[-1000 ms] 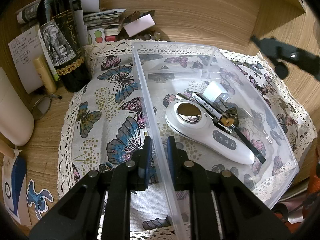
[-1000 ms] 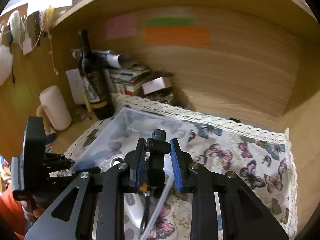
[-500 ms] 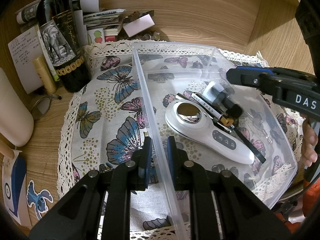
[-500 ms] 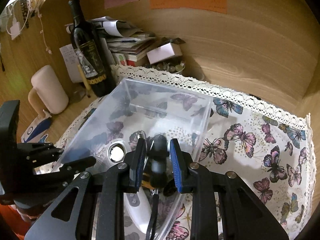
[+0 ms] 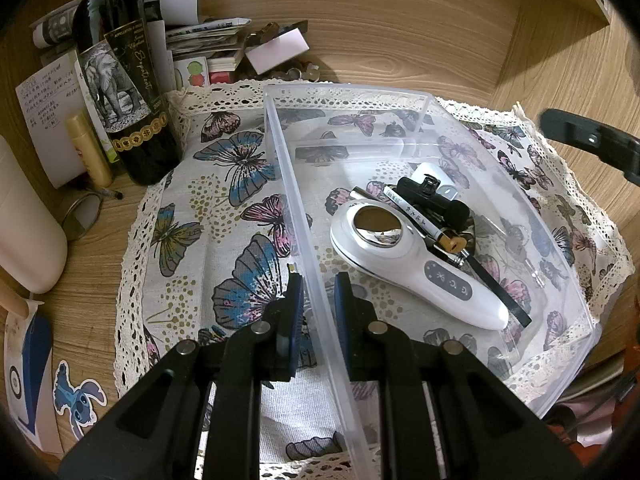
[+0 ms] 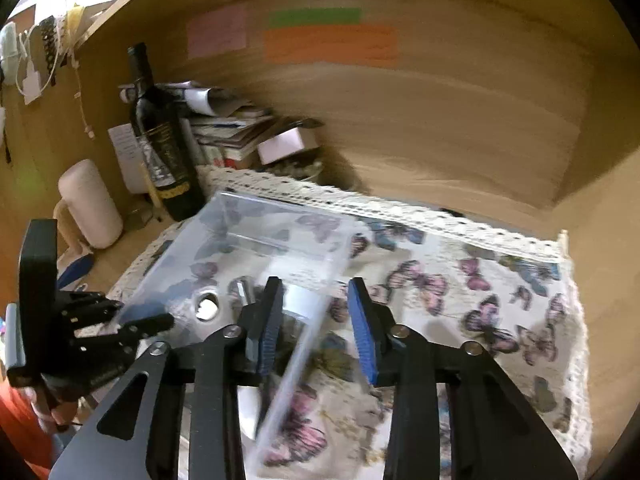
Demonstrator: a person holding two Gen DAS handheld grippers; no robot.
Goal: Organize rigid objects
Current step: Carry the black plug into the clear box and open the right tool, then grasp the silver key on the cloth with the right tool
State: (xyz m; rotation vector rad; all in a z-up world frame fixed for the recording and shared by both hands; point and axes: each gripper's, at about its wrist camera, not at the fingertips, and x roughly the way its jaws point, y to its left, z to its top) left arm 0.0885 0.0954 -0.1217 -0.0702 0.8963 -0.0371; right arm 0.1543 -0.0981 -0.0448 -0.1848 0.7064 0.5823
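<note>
Taking the clear plastic bin (image 5: 424, 120) as our landmark, we see to its left a dark wine bottle (image 5: 124, 80) standing upright on the wooden counter (image 5: 400, 32), with a cream cylinder (image 5: 28, 232) further left and a stack of papers (image 5: 208, 36) behind it. The bin sits on a butterfly-print cloth (image 5: 224, 216) edged with lace. Our left hand-held gripper (image 5: 316, 292) is clamped on the bin's left wall, one pad outside and one inside. Within the bin, a white handheld device (image 5: 416, 264) lies flat, its long axis running from the round metal head near the bin's middle down to the handle tip at the near right corner. Just behind it, lying roughly parallel, are a slim pen (image 5: 416, 216), a black clip-like object (image 5: 432, 198) and a thin black strap (image 5: 496, 288), with a small white object (image 5: 434, 172) beyond them; they crowd together, touching. To the bin's right, our right hand-held gripper (image 6: 316, 304) hovers above the bin's right rim, its jaws apart and having just been opening, with nothing between the blue pads (image 6: 362, 328); that view is blurred. The black piece is now among the pile.
</note>
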